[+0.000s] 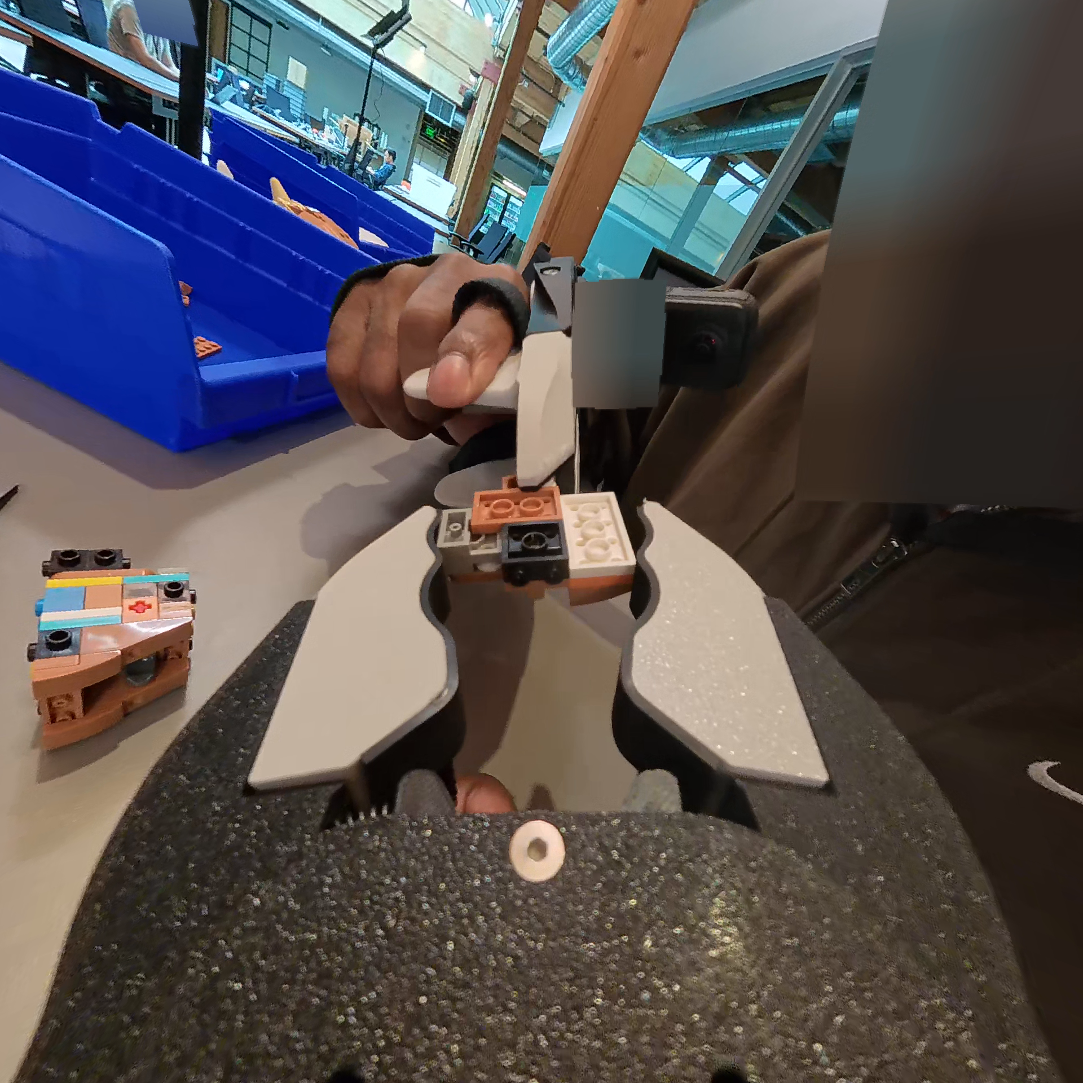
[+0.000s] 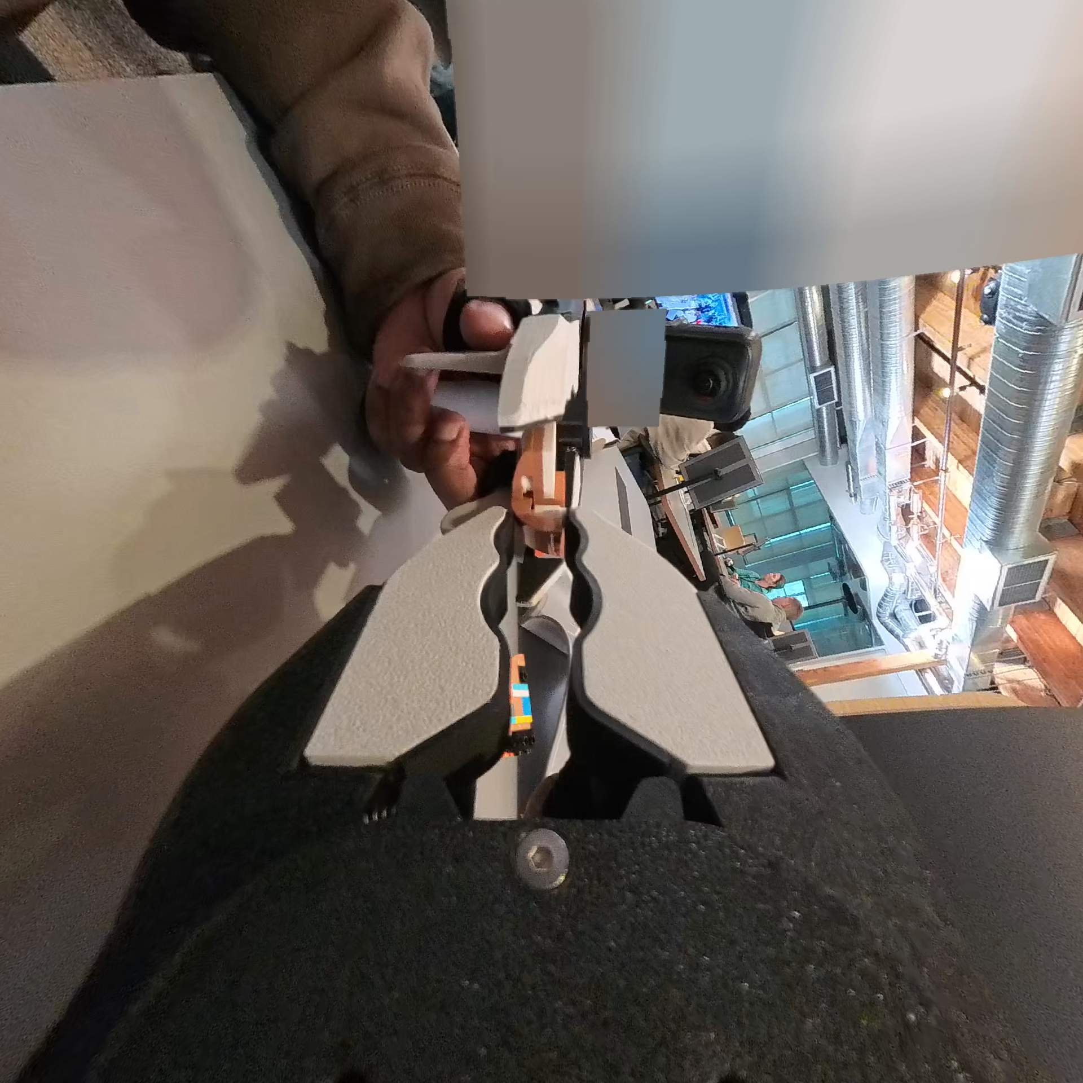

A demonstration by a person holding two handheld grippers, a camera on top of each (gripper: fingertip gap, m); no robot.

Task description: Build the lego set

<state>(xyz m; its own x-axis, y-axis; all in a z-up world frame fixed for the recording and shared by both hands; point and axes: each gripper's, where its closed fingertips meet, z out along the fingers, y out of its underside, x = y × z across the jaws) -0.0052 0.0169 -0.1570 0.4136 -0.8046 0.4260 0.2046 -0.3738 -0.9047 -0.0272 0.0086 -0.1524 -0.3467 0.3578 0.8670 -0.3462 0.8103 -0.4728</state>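
In the left wrist view my left gripper [image 1: 539,545] is shut on a small lego assembly [image 1: 595,536] of grey, black, white and brown plates and holds it above the table. My right gripper [image 1: 536,477] comes down from above, its tips shut on the back edge of a brown plate [image 1: 516,508] that lies on top of the assembly. In the right wrist view my right gripper [image 2: 540,521] is nearly closed on the brown piece [image 2: 536,516], with the left gripper [image 2: 536,381] opposite it. A larger brown and multicoloured lego body [image 1: 111,639] lies on the table to the left.
Blue storage bins [image 1: 117,293] stand at the back left of the grey table [image 1: 234,527]; one holds a loose brown plate [image 1: 206,347]. A person's hand [image 1: 398,346] and brown jacket [image 1: 732,422] are close behind the grippers. My left and right fingertips are right by each other.
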